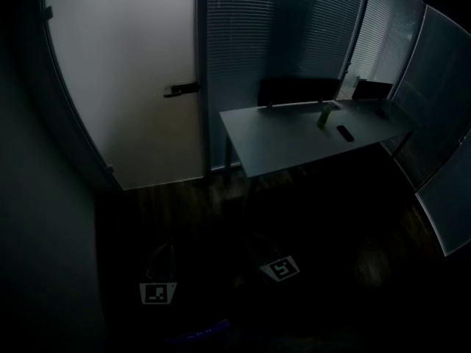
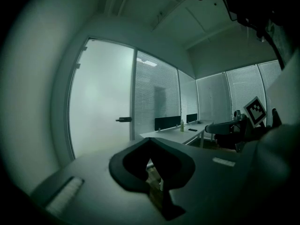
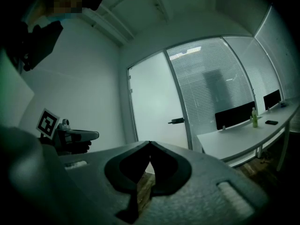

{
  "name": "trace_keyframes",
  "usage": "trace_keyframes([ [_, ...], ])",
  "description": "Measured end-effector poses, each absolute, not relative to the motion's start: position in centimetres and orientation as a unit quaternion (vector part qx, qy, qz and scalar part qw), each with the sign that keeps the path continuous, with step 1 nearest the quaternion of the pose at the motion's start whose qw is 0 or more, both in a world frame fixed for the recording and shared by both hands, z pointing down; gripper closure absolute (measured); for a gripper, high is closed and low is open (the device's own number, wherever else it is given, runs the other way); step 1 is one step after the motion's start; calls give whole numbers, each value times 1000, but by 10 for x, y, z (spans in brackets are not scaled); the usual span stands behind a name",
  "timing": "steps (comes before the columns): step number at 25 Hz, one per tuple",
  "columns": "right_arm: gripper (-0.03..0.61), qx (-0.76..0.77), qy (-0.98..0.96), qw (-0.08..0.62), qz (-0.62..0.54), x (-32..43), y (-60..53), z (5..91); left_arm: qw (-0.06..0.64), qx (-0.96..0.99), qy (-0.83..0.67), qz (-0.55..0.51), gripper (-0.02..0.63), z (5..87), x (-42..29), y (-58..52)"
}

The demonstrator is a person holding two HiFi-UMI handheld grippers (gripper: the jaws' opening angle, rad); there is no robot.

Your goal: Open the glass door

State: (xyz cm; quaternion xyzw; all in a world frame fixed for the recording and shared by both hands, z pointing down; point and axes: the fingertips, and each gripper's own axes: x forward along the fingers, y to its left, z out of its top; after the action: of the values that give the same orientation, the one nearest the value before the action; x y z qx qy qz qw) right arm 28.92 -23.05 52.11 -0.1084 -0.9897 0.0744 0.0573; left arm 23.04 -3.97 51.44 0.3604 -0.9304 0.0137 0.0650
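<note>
The frosted glass door (image 1: 125, 72) stands closed at the far left, with a dark lever handle (image 1: 181, 90) on its right edge. Both grippers hang low and well short of it over the dark floor: my left gripper (image 1: 162, 254) behind its marker cube, my right gripper (image 1: 259, 245) beside it. In the left gripper view the jaws meet at the tips (image 2: 151, 140) with nothing between them, and the door handle (image 2: 124, 120) is far ahead. The right gripper (image 3: 150, 143) is likewise shut and empty, facing the handle (image 3: 176, 121).
A white desk (image 1: 294, 134) stands right of the door, carrying a green bottle (image 1: 323, 116), a small dark object (image 1: 344, 132) and a dark divider screen (image 1: 298, 90). Slatted blinds (image 1: 280, 35) cover the glass wall behind. A glass panel (image 1: 449, 204) leans in at the right.
</note>
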Motion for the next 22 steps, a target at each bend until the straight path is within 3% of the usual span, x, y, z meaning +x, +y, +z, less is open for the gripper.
trace_keyframes([
  [10,577,-127,-986,71,83,239,-235,539,67,337,-939,16,611,524,185,-44],
  [22,577,-131,-985,77,87,129,-280,541,71,323,-944,13,611,521,74,-81],
])
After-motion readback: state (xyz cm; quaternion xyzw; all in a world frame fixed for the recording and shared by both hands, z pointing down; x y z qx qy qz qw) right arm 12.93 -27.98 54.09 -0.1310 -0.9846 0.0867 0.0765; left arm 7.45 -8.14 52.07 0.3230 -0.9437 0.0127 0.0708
